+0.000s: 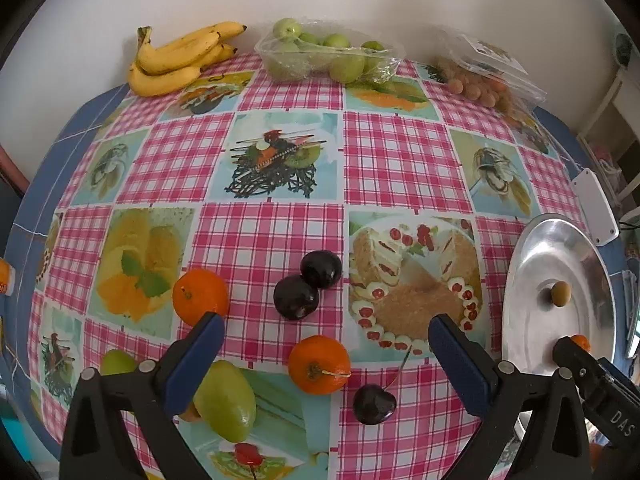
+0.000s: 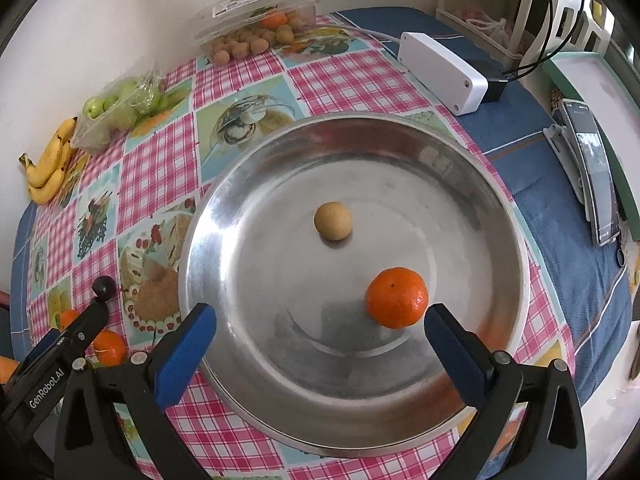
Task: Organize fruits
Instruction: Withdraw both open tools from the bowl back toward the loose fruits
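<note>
With both the left hand-held gripper (image 1: 326, 344) and right hand-held gripper (image 2: 320, 334) being held released, the next tangerine (image 1: 319, 364) on the bench (image 1: 264, 236) is best approached squarely before being carried to the metal dish (image 2: 400, 128).

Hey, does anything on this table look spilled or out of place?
Yes: small round tan fruits have spilled from the open clear plastic box onto the checked tablecloth. Nothing looks damaged.
</note>
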The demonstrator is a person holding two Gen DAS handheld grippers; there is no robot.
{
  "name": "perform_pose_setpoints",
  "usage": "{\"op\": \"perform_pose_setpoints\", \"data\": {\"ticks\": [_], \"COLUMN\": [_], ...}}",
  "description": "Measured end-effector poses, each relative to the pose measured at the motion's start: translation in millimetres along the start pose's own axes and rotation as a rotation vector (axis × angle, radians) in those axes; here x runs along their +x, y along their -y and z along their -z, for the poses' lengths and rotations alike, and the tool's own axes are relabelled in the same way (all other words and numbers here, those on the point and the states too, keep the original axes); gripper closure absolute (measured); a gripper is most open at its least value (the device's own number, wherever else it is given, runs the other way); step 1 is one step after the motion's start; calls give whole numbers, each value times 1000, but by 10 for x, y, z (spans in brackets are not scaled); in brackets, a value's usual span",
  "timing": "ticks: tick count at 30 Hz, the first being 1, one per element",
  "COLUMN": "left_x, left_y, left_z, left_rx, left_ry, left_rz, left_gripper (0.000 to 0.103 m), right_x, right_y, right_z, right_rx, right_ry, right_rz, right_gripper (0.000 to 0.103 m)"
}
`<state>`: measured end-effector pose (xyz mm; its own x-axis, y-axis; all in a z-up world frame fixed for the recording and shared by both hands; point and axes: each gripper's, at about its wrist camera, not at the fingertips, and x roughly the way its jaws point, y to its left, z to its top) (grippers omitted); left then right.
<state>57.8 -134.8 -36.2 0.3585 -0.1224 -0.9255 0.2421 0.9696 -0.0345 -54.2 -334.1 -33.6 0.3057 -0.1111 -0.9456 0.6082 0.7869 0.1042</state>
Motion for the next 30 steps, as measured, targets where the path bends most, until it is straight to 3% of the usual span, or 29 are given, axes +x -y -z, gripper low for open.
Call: {"op": "perform_pose_setpoints", "data": {"ticks": [20,30], "left_x": [-91,-218], "left_y": [-68,-380], "left_z": [2,52], "left_rx": [13,-28], "left_ry": [8,14], "left_rz": [-6,-41], "left_gripper": [0,0], "right_x": [-112,-223], "right_y": [-130,-417], "right_z": [22,138], "right_rx": [-35,-91], "right_ry": [3,-1], "right_rz": [1,-19], "right_gripper": [0,0]}}
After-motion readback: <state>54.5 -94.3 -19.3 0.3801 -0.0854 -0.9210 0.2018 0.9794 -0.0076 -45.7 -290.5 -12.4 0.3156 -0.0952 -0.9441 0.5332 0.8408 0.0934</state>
